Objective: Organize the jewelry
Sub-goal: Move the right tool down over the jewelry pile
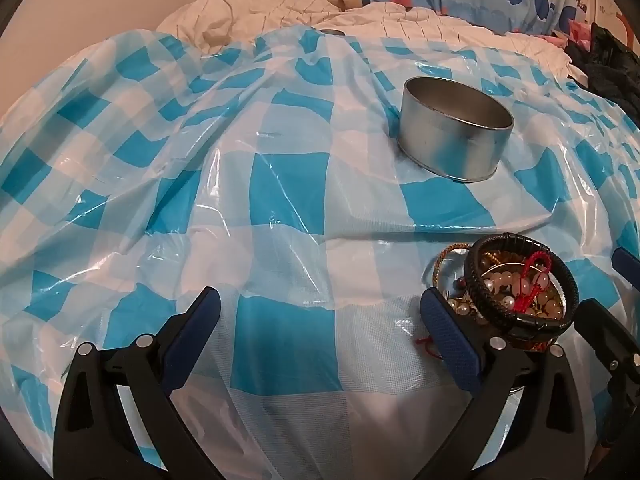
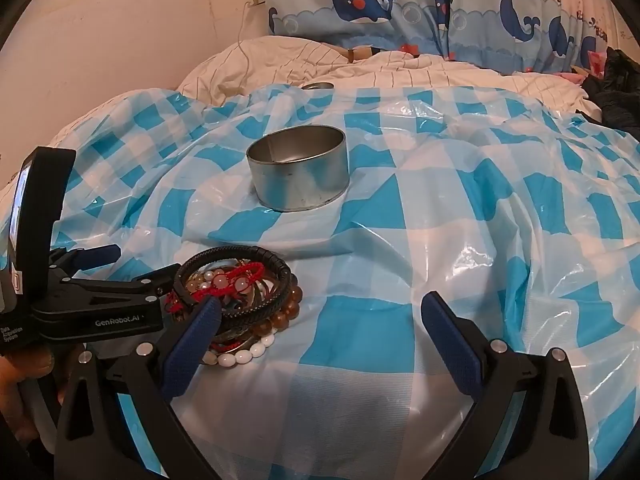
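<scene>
Only the right wrist view shows the whale-print curtain [image 2: 400, 4] in full, the left claw [image 2: 132, 280] from its side and a fingertip of the person's hand [image 2: 28, 364] at the edge. The left wrist view shows instead one finger of the right claw [image 1: 608, 344] just right of the jewelry.

A glossy, crinkled plastic sheet [image 1: 240, 200] in blue and white checks covers the bed. On it stands a round metal tin [image 1: 454, 128], dull grey, open-topped, nothing visible inside. Nearer lies the jewelry pile [image 2: 240, 300]: a black braided leather bracelet [image 2: 256, 280], a red knotted cord [image 2: 240, 272], amber beads [image 2: 284, 312], white oval beads [image 2: 240, 356] and pearls.

The left claw [image 1: 320, 320] is released, its blue ribbed pads wide apart over bare sheet, the pile just beside its right pad. The right claw [image 2: 320, 320] is likewise spread wide, gripping nothing, the pile at its left pad.
</scene>
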